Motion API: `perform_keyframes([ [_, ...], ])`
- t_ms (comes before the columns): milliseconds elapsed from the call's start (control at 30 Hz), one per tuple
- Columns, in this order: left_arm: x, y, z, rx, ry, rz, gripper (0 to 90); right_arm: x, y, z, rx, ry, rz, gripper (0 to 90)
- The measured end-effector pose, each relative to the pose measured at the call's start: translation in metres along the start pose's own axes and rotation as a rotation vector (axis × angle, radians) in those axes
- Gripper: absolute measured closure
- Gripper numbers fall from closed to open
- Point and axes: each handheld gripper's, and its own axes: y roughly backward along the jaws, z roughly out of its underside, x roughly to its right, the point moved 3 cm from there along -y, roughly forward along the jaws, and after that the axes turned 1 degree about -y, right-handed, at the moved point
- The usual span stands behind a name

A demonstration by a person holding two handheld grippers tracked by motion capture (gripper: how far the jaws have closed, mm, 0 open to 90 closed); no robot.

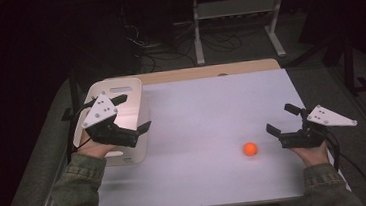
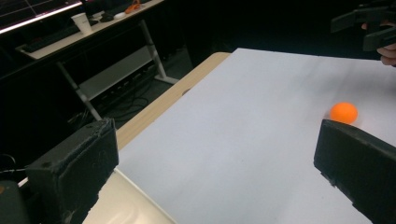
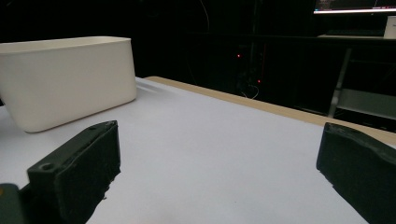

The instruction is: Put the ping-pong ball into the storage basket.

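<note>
Ball [image 1: 250, 149] – small, round and orange – sits on the white table [image 1: 207, 111], near the right edge and a bit toward the front. Nothing touches it.

The right gripper [image 1: 284, 120] is held just to the right of the ball, close to the right edge of the table. Its two black jaws are spread wide, with nothing between them. They point left, across the table. A hand [image 1: 313, 153] in a green sleeve holds it from the front edge. In the right gripper view, the two jaws stand far apart at the bottom corners, and white table shows between them.

The left gripper [image 1: 134, 115] is on the other side, by the left edge of the table. It hangs over a white bin [image 1: 132, 90] that stands near the back left corner. Its jaws are spread wide too – they hold nothing. In the left gripper view, the ball [image 2: 343, 112] shows far off, just above the right-hand jaw, and the right gripper [image 2: 369, 28] shows in the top corner.

The bin [image 3: 70, 79] looks tall and plain in the right gripper view. The ball and the bin are well apart. A strip of bare wood [image 1: 208, 71] runs along the back edge of the table.
</note>
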Motion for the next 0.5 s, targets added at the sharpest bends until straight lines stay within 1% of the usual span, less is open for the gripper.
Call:
perform_keyframes([
  [233, 0.002, -0.009, -0.004, -0.025, -0.014, 0.025, 0.0, 0.0, 0.0, 0.0, 0.002, -0.001, -0.001, 0.0],
  [267, 0.003, -0.011, -0.005, -0.033, -0.022, 0.035, 0.0, 0.0, 0.0, 0.0, 0.001, -0.001, -0.001, 0.0],
  [367, 0.004, -0.014, -0.007, -0.039, -0.029, 0.044, 0.0, 0.0, 0.0, 0.0, 0.0, -0.003, -0.002, 0.0],
  [400, 0.004, -0.017, -0.009, -0.045, -0.038, 0.053, 0.0, 0.0, 0.0, 0.0, 0.0, 0.0, -0.002, 0.0],
  [500, 0.004, -0.019, -0.011, -0.047, -0.039, 0.061, 0.0, 0.0, 0.0, 0.0, -0.002, 0.002, -0.003, 0.0],
])
